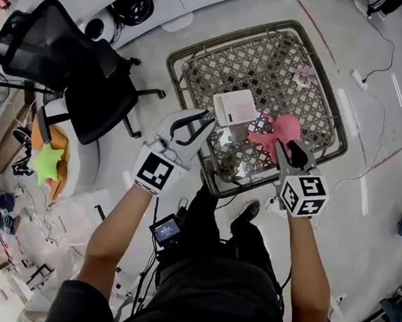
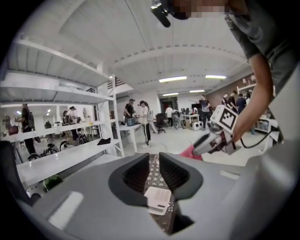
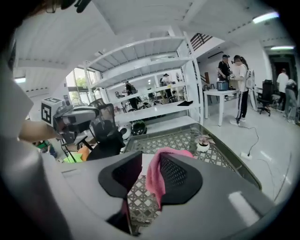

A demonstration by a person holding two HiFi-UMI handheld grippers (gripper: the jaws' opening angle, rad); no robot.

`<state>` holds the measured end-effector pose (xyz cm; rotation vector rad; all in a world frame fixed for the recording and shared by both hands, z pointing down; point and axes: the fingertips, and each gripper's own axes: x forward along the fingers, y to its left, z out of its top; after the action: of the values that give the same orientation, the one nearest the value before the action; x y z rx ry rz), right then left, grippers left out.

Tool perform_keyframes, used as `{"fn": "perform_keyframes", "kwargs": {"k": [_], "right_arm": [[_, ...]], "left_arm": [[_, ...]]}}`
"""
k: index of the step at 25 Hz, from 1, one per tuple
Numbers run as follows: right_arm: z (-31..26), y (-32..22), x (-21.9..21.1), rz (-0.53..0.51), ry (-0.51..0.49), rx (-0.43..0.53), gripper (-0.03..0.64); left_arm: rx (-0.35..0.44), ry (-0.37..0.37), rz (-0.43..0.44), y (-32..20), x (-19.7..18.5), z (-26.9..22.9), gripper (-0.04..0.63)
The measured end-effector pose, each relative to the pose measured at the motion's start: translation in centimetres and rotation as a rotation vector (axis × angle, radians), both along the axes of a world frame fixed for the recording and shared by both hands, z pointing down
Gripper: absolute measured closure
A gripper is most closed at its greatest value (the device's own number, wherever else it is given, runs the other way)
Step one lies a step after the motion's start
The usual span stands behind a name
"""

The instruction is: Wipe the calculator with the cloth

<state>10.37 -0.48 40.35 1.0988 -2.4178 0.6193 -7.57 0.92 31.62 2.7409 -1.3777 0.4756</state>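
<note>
Step in hand, as judged: the calculator and the cloth are held aloft over the table, side by side, and wiping is not yet begun. Left gripper (image 2: 154, 159): the jaws are set roughly half apart, with the white calculator (image 1: 234, 107) lodged between them and, as far as can be seen, clamped near its near-left corner. The calculator is carried tilted above the middle of the glass-topped lattice table (image 1: 234, 38). Right gripper (image 3: 151, 159): the jaws are set somewhat narrower and are closed on a fold of the pink cloth (image 1: 278, 132). The cloth is pressed against the right pad, and the rest is bunched beyond the tips. The cloth is placed just right of the calculator; whether the two touch cannot be told. Next move, as judged: the cloth is to be carried left onto the calculator's face and drawn across it. The left hold must be kept firm and the pressure light, since a grip so near one corner may let the calculator pivot or slip. Containers: one small white pot (image 1: 307, 76) is noted at the far right of the table, upright and well apart from both grippers. A small pinkish plant is held in it.
</note>
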Motion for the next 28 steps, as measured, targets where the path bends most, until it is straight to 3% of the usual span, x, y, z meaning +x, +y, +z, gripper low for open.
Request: {"fn": "perform_keyframes", "kwargs": {"k": [2, 7, 12, 16, 18, 21, 22, 24, 26, 28], "right_arm": [[-1.5, 0.8, -0.8, -0.072, 0.014, -0.001, 0.438], [-2.5, 2.4, -1.6, -0.232, 0.139, 0.003, 0.391], [-0.1, 4.4, -0.9, -0.460, 0.417, -0.018, 0.391], [1.3, 4.0, 0.3, -0.482, 0.463, -0.078, 0.393], [-0.6, 3.5, 0.0, -0.437, 0.373, -0.062, 0.393], [-6.7, 3.2, -1.0, -0.329, 0.094, -0.009, 0.396], [-9.5, 3.2, -1.1, -0.288, -0.012, 0.031, 0.416], [-15.6, 3.7, -0.8, -0.212, -0.198, 0.138, 0.579], [-21.0, 5.2, -0.1, -0.181, -0.316, 0.232, 0.604], [-25.3, 7.3, 0.5, -0.194, -0.369, 0.300, 0.609]], "left_arm": [[0.010, 0.057, -0.063, 1.1, -0.7, -2.7, 0.469], [0.067, 0.098, -0.162, 4.2, -1.2, -7.5, 0.471], [0.116, 0.083, -0.222, 7.0, -0.7, -9.7, 0.471], [0.105, 0.113, -0.252, 8.8, 0.3, -10.5, 0.471], [0.115, 0.118, -0.261, 9.5, 0.5, -11.2, 0.471], [0.163, 0.132, -0.274, 10.5, 0.5, -12.7, 0.471], [0.185, 0.137, -0.280, 10.8, 0.4, -13.3, 0.471], [0.206, 0.169, -0.296, 11.5, 0.3, -14.8, 0.472], [0.228, 0.203, -0.309, 12.3, 0.2, -16.3, 0.476], [0.245, 0.231, -0.320, 13.1, 0.2, -18.1, 0.477]]}}
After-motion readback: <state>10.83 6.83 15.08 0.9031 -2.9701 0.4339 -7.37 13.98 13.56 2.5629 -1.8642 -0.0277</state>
